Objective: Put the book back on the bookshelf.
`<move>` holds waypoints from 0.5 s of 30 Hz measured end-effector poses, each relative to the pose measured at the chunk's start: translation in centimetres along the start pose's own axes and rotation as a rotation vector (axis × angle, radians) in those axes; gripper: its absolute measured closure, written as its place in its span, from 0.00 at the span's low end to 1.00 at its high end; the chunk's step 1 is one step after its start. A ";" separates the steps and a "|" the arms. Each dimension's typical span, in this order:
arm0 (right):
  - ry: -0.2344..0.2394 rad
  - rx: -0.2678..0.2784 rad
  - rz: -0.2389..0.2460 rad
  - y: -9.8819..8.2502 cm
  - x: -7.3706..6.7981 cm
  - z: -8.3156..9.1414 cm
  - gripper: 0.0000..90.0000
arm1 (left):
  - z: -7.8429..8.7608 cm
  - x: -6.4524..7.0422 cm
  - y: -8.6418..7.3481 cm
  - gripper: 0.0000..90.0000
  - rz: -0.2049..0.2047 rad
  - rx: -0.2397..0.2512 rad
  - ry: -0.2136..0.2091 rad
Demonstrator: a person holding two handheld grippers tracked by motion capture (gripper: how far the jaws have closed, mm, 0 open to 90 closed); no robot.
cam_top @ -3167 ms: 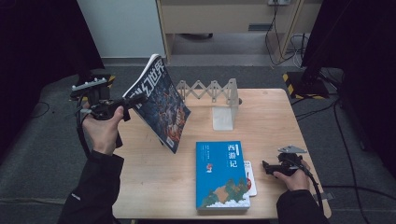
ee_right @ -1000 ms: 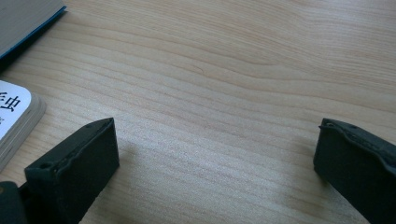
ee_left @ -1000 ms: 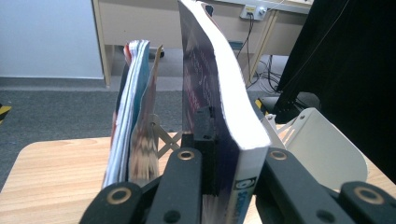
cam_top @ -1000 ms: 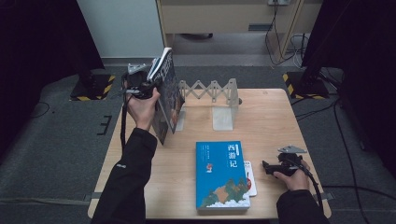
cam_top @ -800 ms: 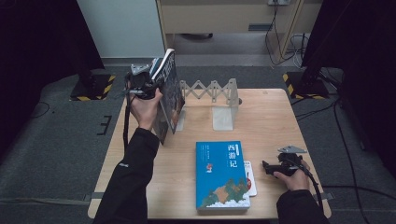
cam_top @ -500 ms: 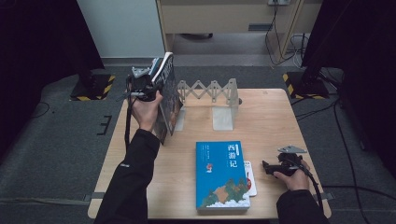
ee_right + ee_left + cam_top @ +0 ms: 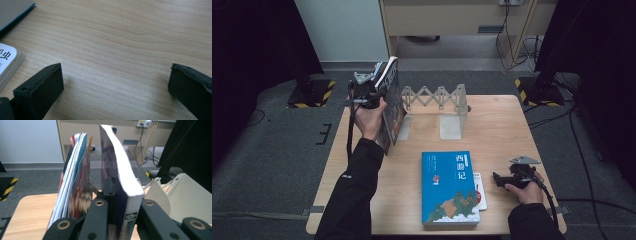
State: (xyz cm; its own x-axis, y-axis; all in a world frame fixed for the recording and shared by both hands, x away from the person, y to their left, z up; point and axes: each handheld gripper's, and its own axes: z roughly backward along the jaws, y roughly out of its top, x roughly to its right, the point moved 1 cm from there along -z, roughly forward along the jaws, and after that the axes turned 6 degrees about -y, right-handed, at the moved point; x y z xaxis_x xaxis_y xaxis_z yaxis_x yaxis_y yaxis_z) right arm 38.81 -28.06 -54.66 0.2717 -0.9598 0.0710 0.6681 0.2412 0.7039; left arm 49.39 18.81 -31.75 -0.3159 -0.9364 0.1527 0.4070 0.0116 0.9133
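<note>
Between the jaws of the left gripper (image 7: 371, 90) a thick paperback book (image 7: 120, 177) stands upright at the table's (image 7: 502, 125) left rear, beside the folding rack (image 7: 437, 100); the jaws are clamped tight on its lower edge. It looks heavy yet floppy, its glossy cover probably slippery, so a hold close to the spine would suit best. Further right lies a blue book (image 7: 449, 187); the right gripper (image 7: 499, 179) rests beside it, jaws wide apart and empty.

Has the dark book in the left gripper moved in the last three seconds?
Yes. The dark book, clamped in the left gripper, has swung from tilted at the table's left edge to upright beside the expanding book rack.
</note>
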 end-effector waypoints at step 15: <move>0.000 0.000 -0.003 0.0 0.0 0.0 0.00 | -0.4 1.6 -0.3 0.91 -0.016 0.002 -0.005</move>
State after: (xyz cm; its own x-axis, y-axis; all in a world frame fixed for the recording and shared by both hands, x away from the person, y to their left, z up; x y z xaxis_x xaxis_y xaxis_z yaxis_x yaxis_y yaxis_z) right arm 38.81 -28.04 -54.67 0.2695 -0.9605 0.0691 0.6687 0.2383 0.7043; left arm 49.07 17.13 -31.92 -0.3268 -0.9346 0.1405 0.4004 -0.0023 0.9163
